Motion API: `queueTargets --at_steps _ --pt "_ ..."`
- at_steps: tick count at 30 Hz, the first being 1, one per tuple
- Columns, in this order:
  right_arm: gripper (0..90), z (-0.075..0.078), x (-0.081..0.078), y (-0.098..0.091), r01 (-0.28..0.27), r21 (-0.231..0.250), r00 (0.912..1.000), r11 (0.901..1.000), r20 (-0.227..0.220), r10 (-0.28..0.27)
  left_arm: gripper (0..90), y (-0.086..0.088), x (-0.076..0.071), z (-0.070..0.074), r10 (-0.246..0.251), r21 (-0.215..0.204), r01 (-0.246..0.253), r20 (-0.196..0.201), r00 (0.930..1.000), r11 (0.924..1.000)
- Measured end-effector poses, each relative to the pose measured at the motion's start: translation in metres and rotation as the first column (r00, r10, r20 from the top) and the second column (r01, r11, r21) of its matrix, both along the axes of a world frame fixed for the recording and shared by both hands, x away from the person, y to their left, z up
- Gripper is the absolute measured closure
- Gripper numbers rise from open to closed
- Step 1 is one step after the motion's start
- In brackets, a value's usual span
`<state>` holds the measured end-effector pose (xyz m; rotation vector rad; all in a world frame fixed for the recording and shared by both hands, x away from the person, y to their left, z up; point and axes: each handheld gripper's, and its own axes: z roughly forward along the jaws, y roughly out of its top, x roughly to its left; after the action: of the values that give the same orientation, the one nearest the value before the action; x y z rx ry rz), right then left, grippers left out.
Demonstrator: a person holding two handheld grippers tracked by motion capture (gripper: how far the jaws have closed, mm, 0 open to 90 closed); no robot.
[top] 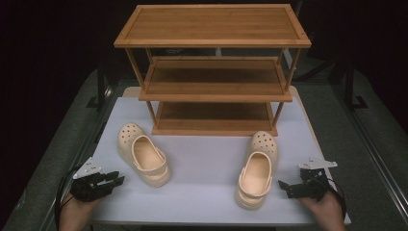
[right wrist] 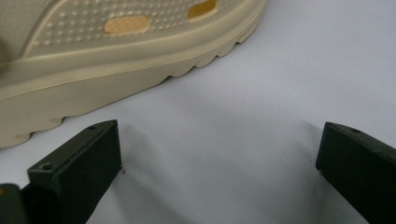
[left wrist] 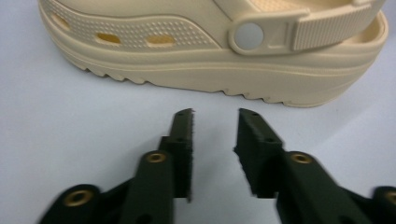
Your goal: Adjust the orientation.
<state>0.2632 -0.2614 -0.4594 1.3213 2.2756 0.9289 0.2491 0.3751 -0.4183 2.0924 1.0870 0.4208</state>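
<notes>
We're holding both grippers low at the table's [top: 207, 163] near edge, each facing a clog's side, prob. for lifting to the rack [top: 214, 72]. Left gripper [top: 115, 181], beside left clog [top: 143, 154]: jaws narrowed, nothing betw. them. Right gripper [top: 284, 185], near right clog [top: 257, 168]: jaws wide, empty.
</notes>
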Motion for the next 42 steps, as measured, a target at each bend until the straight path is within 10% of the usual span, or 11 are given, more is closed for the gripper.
queueTargets --at_steps 5,26,42 --pt "0.0 0.0 0.0 0.0 0.0 0.0 1.0 1.0 -0.001 0.0 89.6 0.008 0.004 0.009 0.027 -0.003 -0.027 -0.018 0.9995 0.9996" --pt "0.0 0.0 0.0 0.0 -0.001 0.003 1.0 1.0 0.001 0.001 90.0 0.024 0.073 0.053 0.09 0.009 -0.09 0.055 0.9944 0.9959" --pt "0.0 0.0 0.0 0.0 -0.001 0.006 1.0 1.0 0.001 0.001 90.0 0.023 0.154 0.05 0.143 0.043 -0.146 0.077 0.9867 0.9883"
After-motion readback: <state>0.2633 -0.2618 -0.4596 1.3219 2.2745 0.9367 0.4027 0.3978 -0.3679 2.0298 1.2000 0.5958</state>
